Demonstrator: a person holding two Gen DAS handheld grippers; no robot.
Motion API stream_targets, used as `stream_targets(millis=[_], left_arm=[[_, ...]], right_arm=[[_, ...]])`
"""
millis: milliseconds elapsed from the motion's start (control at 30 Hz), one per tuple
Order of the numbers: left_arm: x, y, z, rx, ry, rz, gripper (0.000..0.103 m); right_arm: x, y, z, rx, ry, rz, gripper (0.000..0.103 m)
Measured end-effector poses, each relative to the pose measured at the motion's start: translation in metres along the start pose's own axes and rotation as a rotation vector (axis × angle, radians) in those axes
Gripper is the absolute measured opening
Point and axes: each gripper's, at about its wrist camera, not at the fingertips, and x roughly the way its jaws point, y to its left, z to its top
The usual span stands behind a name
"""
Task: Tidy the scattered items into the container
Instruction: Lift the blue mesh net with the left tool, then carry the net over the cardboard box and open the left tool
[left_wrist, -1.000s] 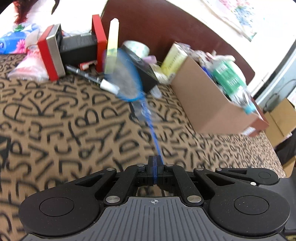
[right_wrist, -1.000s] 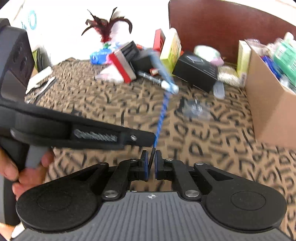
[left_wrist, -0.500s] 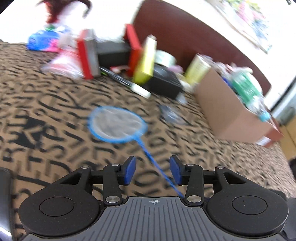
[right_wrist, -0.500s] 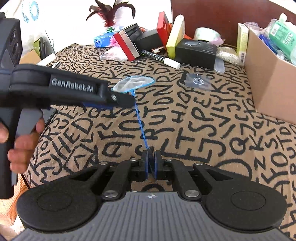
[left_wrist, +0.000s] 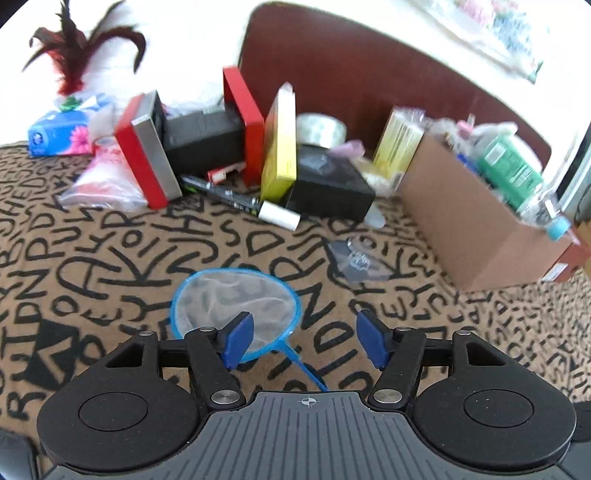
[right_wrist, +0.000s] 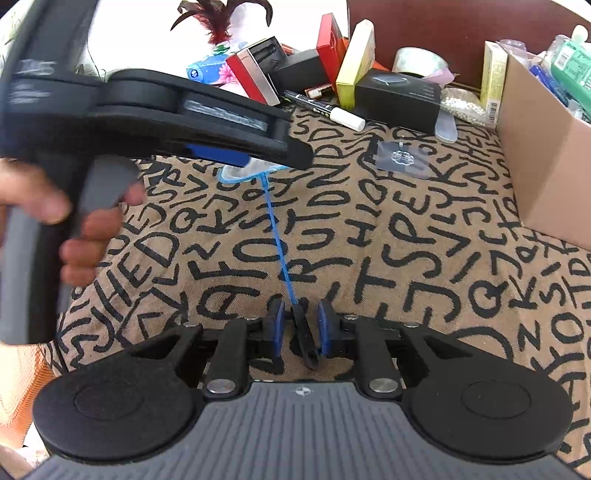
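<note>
A small blue-rimmed net (left_wrist: 236, 302) with a thin blue handle lies on the letter-patterned cloth. My left gripper (left_wrist: 304, 341) is open just above the net's hoop, holding nothing. In the right wrist view the net's handle (right_wrist: 279, 240) runs down to its black end (right_wrist: 304, 332), which sits between my right gripper's (right_wrist: 301, 325) parted blue pads. The right jaws stand slightly apart and do not press on it. The cardboard box (left_wrist: 476, 218) (right_wrist: 543, 147), full of items, stands at the right.
At the back lie a black marker (left_wrist: 236, 199), red boxes (left_wrist: 147, 151), a yellow box (left_wrist: 279, 147), black boxes (left_wrist: 328, 184), a tape roll (left_wrist: 321, 129), a tissue pack (left_wrist: 59, 134) and a clear hook pad (left_wrist: 358, 258). The left gripper's body (right_wrist: 147, 122) crosses the right view.
My right gripper has parted its pads from the net's handle. My left gripper has opened wider and moved over the hoop. The net has settled on the cloth.
</note>
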Motion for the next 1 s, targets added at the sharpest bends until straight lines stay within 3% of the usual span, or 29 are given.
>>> stream_targets(millis=[67, 133, 167, 200, 267, 367, 600, 1000], left_arm=[[0.008, 0.002, -0.001, 0.004, 0.023, 0.006, 0.070], [0.013, 0.005, -0.002, 0.003, 0.048, 0.009, 0.049], [0.015, 0.007, -0.003, 0.004, 0.062, 0.014, 0.026], [0.017, 0.008, -0.004, 0.005, 0.072, 0.014, 0.018], [0.017, 0.011, -0.006, 0.004, 0.072, 0.009, 0.018], [0.015, 0.011, -0.005, 0.002, 0.065, 0.007, 0.015], [-0.012, 0.005, 0.011, -0.018, 0.007, -0.035, 0.013], [-0.048, -0.064, 0.072, 0.081, -0.147, -0.103, 0.013]], right_arm=[[-0.002, -0.002, -0.003, 0.002, 0.002, 0.000, 0.022], [-0.003, -0.004, -0.004, 0.006, 0.001, 0.004, 0.022], [-0.003, -0.004, -0.004, 0.006, 0.001, 0.005, 0.022], [-0.002, -0.003, -0.004, 0.005, 0.001, 0.003, 0.022], [0.000, -0.001, -0.002, -0.002, -0.004, -0.002, 0.021], [0.002, -0.001, 0.000, -0.002, -0.009, -0.003, 0.011], [-0.019, -0.005, 0.006, -0.001, -0.066, -0.001, 0.011], [-0.088, -0.040, 0.037, 0.025, -0.256, -0.061, 0.012]])
